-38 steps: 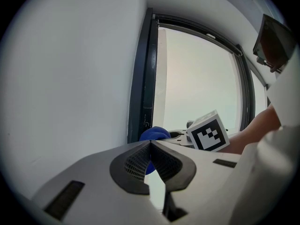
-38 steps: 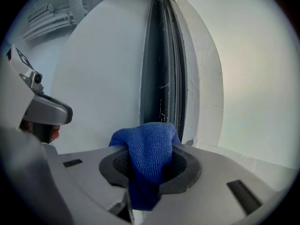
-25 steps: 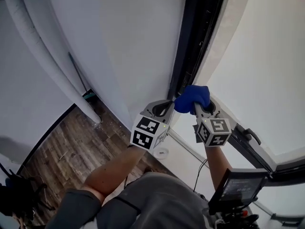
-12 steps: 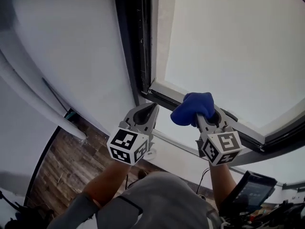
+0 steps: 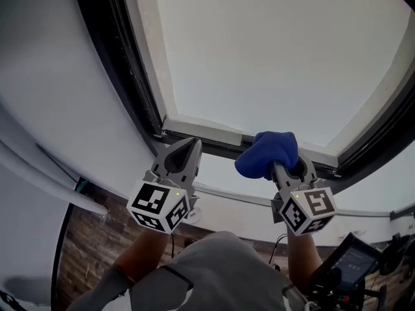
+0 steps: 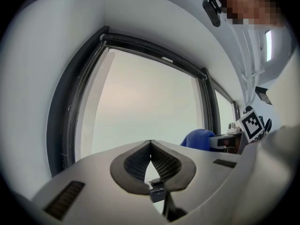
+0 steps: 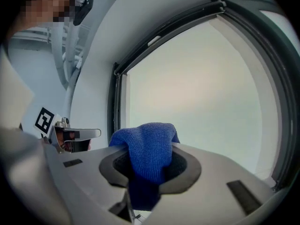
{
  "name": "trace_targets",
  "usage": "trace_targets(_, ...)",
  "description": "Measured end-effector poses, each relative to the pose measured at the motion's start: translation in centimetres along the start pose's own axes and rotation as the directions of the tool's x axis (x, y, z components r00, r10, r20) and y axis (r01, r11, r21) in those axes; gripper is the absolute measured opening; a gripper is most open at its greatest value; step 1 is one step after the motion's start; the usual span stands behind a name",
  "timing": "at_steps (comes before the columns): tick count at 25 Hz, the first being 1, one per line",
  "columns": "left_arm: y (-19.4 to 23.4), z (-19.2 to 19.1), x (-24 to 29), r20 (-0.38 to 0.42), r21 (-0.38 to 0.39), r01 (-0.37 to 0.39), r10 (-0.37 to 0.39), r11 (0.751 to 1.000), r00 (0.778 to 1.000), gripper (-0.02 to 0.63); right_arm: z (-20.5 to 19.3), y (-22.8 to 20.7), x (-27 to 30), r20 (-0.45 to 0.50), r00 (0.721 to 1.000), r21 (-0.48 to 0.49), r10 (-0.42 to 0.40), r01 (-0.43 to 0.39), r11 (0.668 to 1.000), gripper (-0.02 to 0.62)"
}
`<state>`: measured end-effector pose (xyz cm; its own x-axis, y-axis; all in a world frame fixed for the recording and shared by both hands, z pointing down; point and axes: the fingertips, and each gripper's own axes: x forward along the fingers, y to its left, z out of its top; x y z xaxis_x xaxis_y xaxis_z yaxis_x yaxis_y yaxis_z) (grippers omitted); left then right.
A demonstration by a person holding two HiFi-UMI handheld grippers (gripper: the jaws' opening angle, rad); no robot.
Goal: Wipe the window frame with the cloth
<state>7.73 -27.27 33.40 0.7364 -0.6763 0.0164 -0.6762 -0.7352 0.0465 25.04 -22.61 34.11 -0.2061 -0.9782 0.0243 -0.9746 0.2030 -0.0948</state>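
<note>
A bunched blue cloth [image 5: 267, 153] is clamped in my right gripper [image 5: 283, 164] and bulges out past the jaw tips; in the right gripper view the blue cloth [image 7: 149, 150] fills the gap between the jaws of the right gripper [image 7: 151, 159]. It hangs just in front of the bottom rail of the dark window frame [image 5: 214, 145]. My left gripper [image 5: 188, 149] is shut with nothing in it, its tips close to the same rail near the lower left corner. The left gripper [image 6: 150, 150] faces the pane, with the window frame [image 6: 65, 111] at left and the cloth [image 6: 198, 138] at right.
White wall [image 5: 52, 109] surrounds the window. A white pipe [image 5: 39, 180] runs along the wall at lower left, above a wood floor [image 5: 84, 251]. A dark device with a screen [image 5: 350, 267] sits at lower right.
The head view has swung up and left along the frame: the frame's lower corner and bottom rail now lie right before both grippers. The cloth stays clamped in the right gripper.
</note>
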Motion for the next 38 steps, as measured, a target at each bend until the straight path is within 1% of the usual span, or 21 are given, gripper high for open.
trace_targets(2, -0.7, 0.4, 0.4, 0.004, 0.013, 0.005, -0.005, 1.0, 1.0, 0.009, 0.1, -1.4, -1.4, 0.0, 1.0, 0.002, -0.025, 0.025, 1.0, 0.12)
trace_targets(5, -2.2, 0.1, 1.3, -0.011, 0.02, 0.041, -0.041, 0.999, 0.999, 0.009, 0.8, -2.8, -3.1, 0.016, 0.998, -0.005, -0.058, 0.058, 0.998, 0.12)
trace_targets(8, -3.6, -0.4, 1.8, -0.011, 0.01, 0.06, -0.06, 0.998, 0.998, 0.009, 1.0, -3.8, -4.5, 0.022, 0.995, -0.016, -0.092, 0.093, 0.996, 0.12)
trace_targets(12, -5.0, -1.0, 2.6, -0.016, 0.016, 0.072, -0.072, 0.997, 0.997, 0.009, 0.6, -5.1, -5.8, 0.014, 0.992, -0.017, -0.127, 0.127, 0.992, 0.12)
trace_targets(17, -6.8, -1.3, 3.1, -0.029, 0.021, 0.103, -0.102, 0.994, 0.994, 0.009, 0.8, -5.9, -6.8, 0.017, 0.984, -0.052, -0.175, 0.175, 0.983, 0.118)
trace_targets(20, -7.3, -1.5, 3.3, -0.03, 0.011, 0.116, -0.115, 0.993, 0.993, 0.009, 0.5, -6.0, -7.0, 0.013, 0.984, -0.029, -0.176, 0.177, 0.984, 0.118)
trace_targets(29, -7.0, -1.3, 3.2, -0.02, 0.003, 0.11, -0.109, 0.994, 0.994, 0.009, -0.2, -6.7, -7.3, 0.001, 0.982, 0.001, -0.19, 0.19, 0.982, 0.118)
trace_targets(34, -7.0, -1.4, 3.1, -0.017, -0.006, 0.109, -0.109, 0.994, 0.994, 0.009, -0.2, -6.8, -7.2, -0.002, 0.98, -0.018, -0.201, 0.201, 0.979, 0.118)
trace_targets(38, -7.3, -1.4, 3.4, -0.019, -0.01, 0.121, -0.121, 0.993, 0.992, 0.009, -0.2, -7.0, -7.1, 0.002, 0.978, -0.01, -0.206, 0.206, 0.978, 0.118)
